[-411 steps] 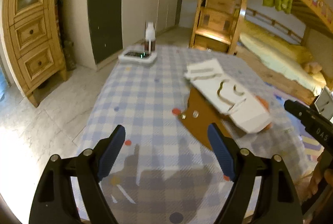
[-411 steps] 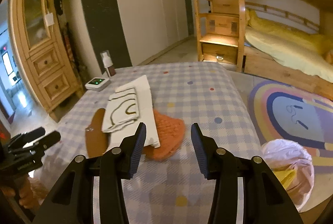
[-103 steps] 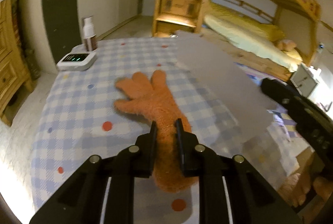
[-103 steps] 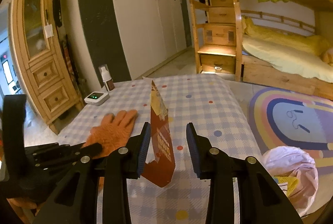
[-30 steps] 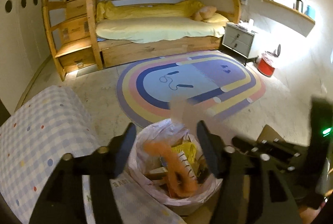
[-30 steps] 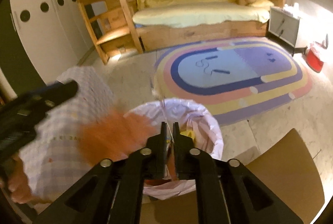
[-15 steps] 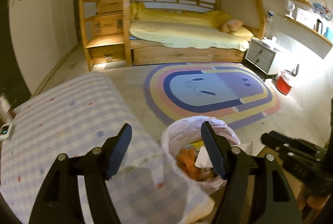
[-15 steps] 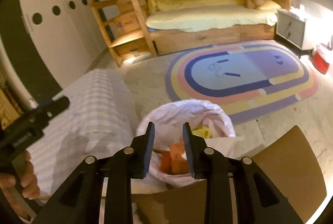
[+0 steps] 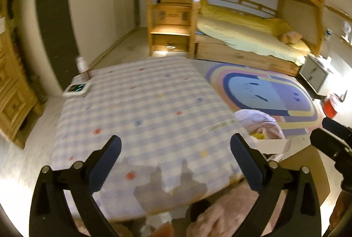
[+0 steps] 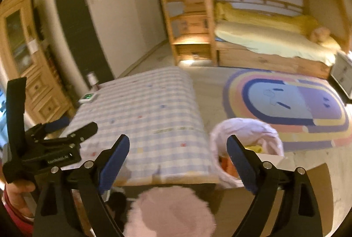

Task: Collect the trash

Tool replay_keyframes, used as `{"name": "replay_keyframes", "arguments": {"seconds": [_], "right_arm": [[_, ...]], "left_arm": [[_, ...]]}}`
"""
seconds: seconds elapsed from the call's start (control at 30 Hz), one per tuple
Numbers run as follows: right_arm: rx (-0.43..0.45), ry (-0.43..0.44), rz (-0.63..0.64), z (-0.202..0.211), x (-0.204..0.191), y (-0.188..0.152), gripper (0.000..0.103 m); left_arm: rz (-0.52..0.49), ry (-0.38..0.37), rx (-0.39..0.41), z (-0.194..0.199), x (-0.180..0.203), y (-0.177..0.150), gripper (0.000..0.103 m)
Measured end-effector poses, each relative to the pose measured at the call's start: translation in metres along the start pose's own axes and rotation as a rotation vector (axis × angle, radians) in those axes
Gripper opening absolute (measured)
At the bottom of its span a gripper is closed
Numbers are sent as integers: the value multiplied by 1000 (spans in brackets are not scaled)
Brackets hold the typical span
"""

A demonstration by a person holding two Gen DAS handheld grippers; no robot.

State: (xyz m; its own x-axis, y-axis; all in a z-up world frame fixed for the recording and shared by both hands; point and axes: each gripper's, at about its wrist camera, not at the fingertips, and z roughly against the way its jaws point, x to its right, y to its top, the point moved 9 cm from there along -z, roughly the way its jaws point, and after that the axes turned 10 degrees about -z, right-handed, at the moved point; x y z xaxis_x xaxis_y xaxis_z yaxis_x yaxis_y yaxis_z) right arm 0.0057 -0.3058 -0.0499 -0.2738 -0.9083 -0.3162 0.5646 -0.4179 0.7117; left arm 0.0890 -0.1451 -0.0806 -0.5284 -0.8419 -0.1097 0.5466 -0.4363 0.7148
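Note:
A white trash bag (image 10: 246, 133) stands on the floor right of the table, with orange and yellow trash and a white box inside. It also shows in the left wrist view (image 9: 261, 124). My left gripper (image 9: 176, 149) is open and empty above the near edge of the checked tablecloth (image 9: 143, 109). My right gripper (image 10: 178, 149) is open and empty, above the table's near right corner, left of the bag. The left gripper also shows in the right wrist view (image 10: 55, 133), and the right gripper's body at the right of the left wrist view (image 9: 332, 140).
A white device (image 9: 77, 88) and a small bottle (image 9: 82, 65) sit at the table's far left corner. A brown chair seat (image 10: 308, 193) is beside the bag. A rainbow rug (image 10: 286, 105), a bunk bed (image 9: 253, 39) and a wooden cabinet (image 10: 28, 61) surround the table.
Both grippers have let go of the trash, which now lies in the bag. Both have opened wide and swung back left over the table.

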Motion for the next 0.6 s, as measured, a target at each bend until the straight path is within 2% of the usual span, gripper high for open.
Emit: {"name": "replay_keyframes", "arguments": {"seconds": [0.27, 0.4, 0.6], "right_arm": [[-9, 132, 81, 16, -69, 1, 95], [16, 128, 126, 30, -89, 1, 95], [7, 86, 174, 37, -101, -7, 95]], "left_arm": [[26, 174, -29, 50, -54, -31, 96], [32, 270, -73, 72, -77, -48, 96], [93, 294, -106, 90, -103, -70, 96]]}}
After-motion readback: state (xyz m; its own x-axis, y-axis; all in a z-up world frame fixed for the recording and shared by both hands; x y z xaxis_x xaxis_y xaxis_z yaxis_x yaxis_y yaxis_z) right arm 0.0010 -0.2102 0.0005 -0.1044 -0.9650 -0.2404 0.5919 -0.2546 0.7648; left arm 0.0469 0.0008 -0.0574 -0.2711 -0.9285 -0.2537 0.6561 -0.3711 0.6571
